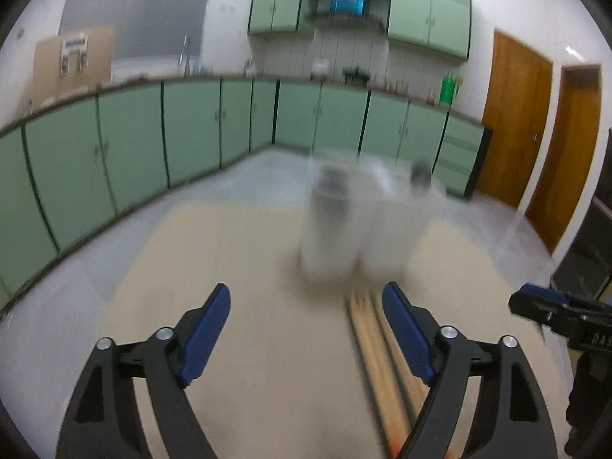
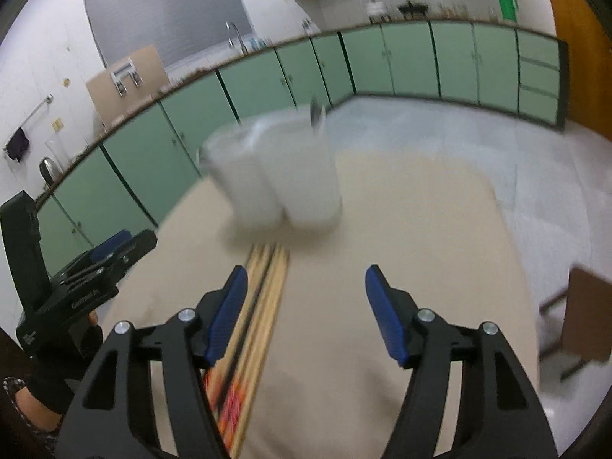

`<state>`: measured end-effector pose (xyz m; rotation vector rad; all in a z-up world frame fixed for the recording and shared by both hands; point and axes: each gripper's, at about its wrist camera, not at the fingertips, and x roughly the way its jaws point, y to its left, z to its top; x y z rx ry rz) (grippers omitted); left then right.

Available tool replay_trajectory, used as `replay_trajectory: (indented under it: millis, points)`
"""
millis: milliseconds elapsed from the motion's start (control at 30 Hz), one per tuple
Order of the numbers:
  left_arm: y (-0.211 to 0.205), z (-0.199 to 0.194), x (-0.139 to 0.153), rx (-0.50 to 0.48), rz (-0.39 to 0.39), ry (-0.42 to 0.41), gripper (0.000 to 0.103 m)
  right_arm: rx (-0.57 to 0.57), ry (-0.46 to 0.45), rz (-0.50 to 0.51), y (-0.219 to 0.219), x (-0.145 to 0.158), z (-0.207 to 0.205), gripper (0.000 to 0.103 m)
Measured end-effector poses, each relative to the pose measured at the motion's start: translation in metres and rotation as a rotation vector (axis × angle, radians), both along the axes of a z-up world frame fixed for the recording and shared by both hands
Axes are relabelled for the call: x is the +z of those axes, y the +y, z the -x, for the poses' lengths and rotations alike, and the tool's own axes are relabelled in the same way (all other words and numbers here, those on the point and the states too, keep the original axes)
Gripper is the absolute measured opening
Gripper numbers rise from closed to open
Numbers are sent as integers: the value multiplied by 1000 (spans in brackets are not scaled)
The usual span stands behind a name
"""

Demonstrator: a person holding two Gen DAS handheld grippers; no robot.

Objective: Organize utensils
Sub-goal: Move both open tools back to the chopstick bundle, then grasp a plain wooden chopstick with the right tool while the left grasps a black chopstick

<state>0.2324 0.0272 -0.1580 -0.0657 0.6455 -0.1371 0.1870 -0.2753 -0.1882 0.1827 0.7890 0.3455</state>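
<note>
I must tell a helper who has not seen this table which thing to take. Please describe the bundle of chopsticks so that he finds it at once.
Start at the beige table in the kitchen with green cabinets. Two white cups stand together near its middle; the chopsticks lie flat just in front of them, pointing at them. They are the only long wooden sticks there, with red-orange patterned ends nearest the viewer.
</note>
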Motion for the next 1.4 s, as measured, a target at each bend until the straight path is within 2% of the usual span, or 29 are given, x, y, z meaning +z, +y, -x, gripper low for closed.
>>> replay_trajectory:
  millis: [67, 267, 467, 600, 667, 867, 1000, 1067, 1233, 1400]
  points:
    - [3, 22, -18, -4, -12, 70, 81, 1, 24, 16, 3, -12, 22, 62]
    - [5, 64, -44, -6, -70, 180, 81, 61, 110, 37, 26, -41, 82, 60]
    - [6, 84, -55, 0, -94, 213, 81, 119, 127, 104, 50, -54, 109, 51]
    - [5, 92, -60, -10, -106, 224, 81, 115, 115, 132, 58, -59, 108, 49]
    - [4, 93, -61, -14, -109, 228, 82, 115, 103, 158, 59, -59, 107, 45]
    - [3, 99, -59, -22, -110, 227, 83, 56, 109, 159, 40, -59, 104, 41]
    - [0, 102, -58, -29, -110, 230, 83, 75, 113, 126, 41, -58, 108, 41]
    - [-2, 104, -58, -32, -108, 232, 83, 94, 113, 132, 47, -59, 109, 34]
    - [-8, 108, -56, -45, -111, 229, 84, 101, 95, 166, 57, -63, 108, 8]
    - [-20, 108, -58, -76, -109, 233, 84, 88, 96, 160, 50, -61, 109, 7]
